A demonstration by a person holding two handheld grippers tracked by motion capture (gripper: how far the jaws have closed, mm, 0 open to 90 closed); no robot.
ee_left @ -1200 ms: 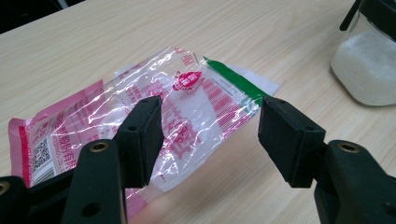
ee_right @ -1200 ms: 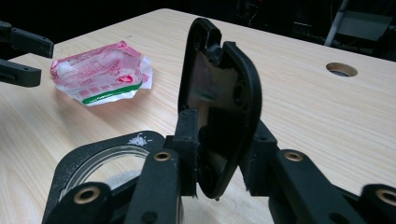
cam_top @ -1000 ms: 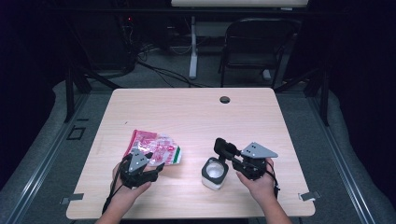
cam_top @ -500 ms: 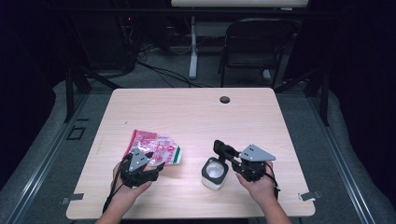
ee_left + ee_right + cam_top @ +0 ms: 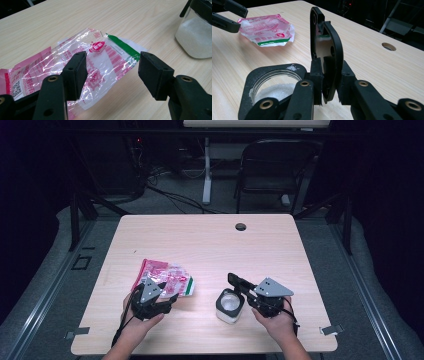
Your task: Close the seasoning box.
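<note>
A crumpled clear bag with pink print and a green strip (image 5: 167, 276) lies flat on the table's left half. My left gripper (image 5: 112, 67) hovers open just above the bag (image 5: 100, 55), one jaw on each side of its green end, the pads apart from it. A square jar of white granules (image 5: 229, 306) with a black rim (image 5: 262, 75) stands at the front middle. My right gripper (image 5: 329, 72) is shut on the jar's black lid (image 5: 324, 40), which stands on edge beside the open mouth; the jaws have just been closing on it.
A round cable hole (image 5: 241, 226) sits near the wooden table's far edge (image 5: 210, 216). A dark chair (image 5: 277, 170) and cables stand on the floor behind. The person's hands come in at the front edge.
The right gripper with the lid has shifted slightly left and lower beside the jar. The left gripper and the bag have stayed put.
</note>
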